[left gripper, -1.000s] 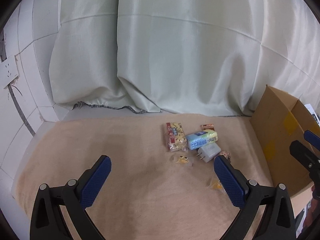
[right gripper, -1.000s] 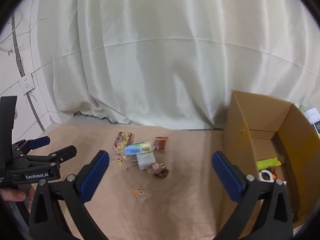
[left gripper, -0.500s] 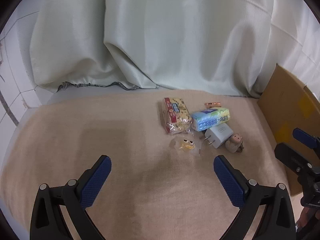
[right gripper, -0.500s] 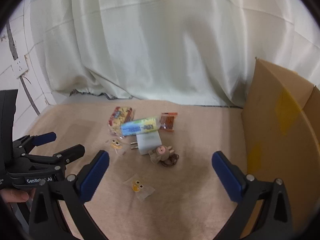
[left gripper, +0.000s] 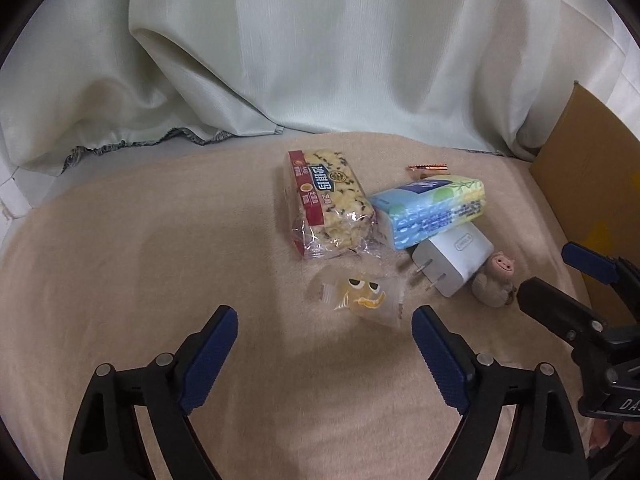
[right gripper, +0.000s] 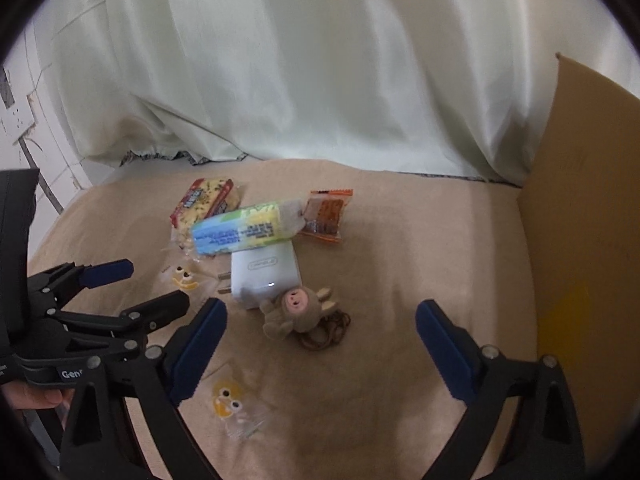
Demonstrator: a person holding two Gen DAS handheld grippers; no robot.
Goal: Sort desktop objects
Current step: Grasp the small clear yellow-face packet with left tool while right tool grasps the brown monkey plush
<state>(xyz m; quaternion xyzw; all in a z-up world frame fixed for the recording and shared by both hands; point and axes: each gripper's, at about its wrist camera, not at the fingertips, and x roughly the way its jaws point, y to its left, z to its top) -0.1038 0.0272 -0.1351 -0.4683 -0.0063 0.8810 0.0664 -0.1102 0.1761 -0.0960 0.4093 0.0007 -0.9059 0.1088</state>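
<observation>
A cluster of objects lies on the beige cloth: a cracker pack (left gripper: 326, 204), a blue-yellow tissue pack (left gripper: 430, 210), a white charger (left gripper: 454, 258), a small plush monkey (left gripper: 494, 280) and a clear candy wrapper with a yellow face (left gripper: 362, 296). My left gripper (left gripper: 324, 354) is open and empty, just short of that candy. My right gripper (right gripper: 320, 350) is open and empty, just short of the plush monkey (right gripper: 298, 308). A second yellow-face candy (right gripper: 232, 406) lies by its left finger. An orange snack packet (right gripper: 326, 216) lies behind the tissue pack (right gripper: 244, 230).
A cardboard box (right gripper: 584, 216) stands at the right edge of the cloth; its wall also shows in the left wrist view (left gripper: 588, 168). A pale green curtain (left gripper: 320, 48) hangs behind the table. Tiled wall with a socket (right gripper: 16, 120) is at far left.
Both grippers have moved forward and down toward the object cluster, which now looks larger and nearer. The box interior has left the right wrist view. Both stay open.
</observation>
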